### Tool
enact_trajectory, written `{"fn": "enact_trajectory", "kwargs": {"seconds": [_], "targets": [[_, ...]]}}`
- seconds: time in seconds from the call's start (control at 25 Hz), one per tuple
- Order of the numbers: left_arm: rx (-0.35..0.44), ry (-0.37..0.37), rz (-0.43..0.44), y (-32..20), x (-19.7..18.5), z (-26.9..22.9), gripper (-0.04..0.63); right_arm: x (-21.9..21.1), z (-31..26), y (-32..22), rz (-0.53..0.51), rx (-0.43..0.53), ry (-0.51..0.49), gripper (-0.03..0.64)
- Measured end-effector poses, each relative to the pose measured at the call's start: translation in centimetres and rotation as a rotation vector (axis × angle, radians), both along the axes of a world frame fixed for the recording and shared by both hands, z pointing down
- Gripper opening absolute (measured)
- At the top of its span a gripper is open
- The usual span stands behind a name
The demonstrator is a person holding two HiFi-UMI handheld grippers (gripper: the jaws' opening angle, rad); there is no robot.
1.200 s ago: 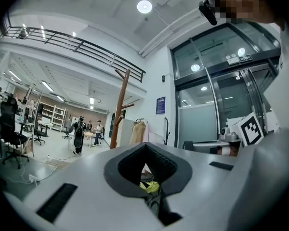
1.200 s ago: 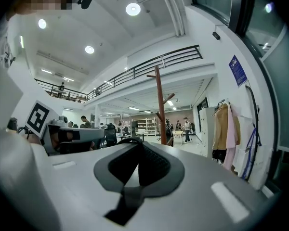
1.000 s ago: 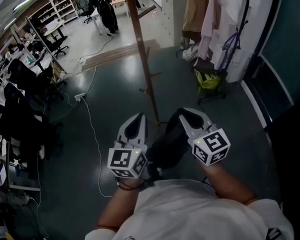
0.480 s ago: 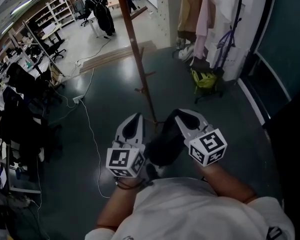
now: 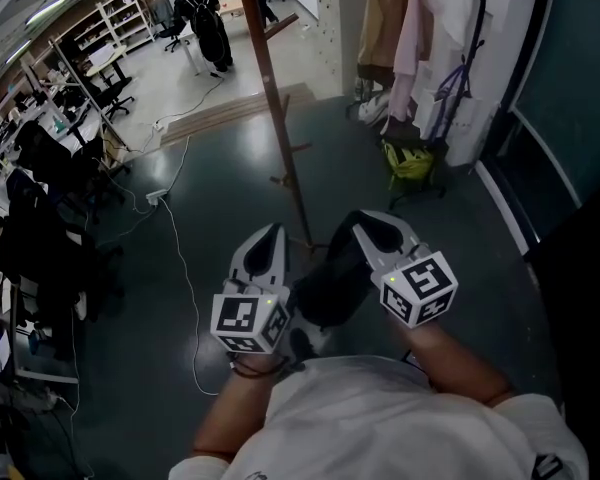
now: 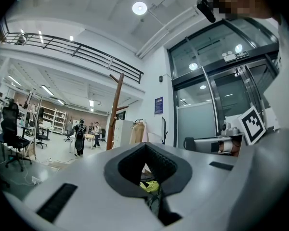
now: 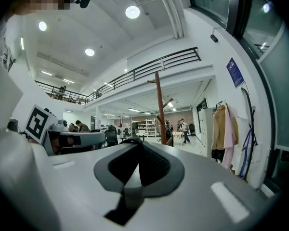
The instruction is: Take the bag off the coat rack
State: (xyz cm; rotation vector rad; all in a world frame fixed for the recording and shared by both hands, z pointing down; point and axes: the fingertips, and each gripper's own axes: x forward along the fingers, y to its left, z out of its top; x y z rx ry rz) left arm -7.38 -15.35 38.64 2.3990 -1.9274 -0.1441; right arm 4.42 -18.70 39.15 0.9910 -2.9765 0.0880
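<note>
Wooden rack (image 5: 277, 118) x1, hand-held grippers (image 5: 269, 240) (image 5: 372, 226) x2

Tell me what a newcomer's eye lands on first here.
The left gripper and right gripper fill the head view's lower centre, fingers shut on nothing. Just ahead stands the brown coat rack, visible pegs bare; hanging coats and a yellow-green bundle sit upper right.

White shirt (image 5: 380, 423), grey grippers (image 5: 268, 236), black-and-white marker cubes (image 5: 248, 321)
</note>
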Motion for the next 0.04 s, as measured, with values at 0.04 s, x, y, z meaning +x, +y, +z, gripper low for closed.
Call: {"fn": "enact_trajectory", "kwargs": {"seconds": [0.04], "targets": [[0.001, 0.000, 0.001, 0.06, 0.07, -0.02, 0.006, 0.06, -0.03, 0.03, 0.001, 0.000, 0.000, 0.021]]}}
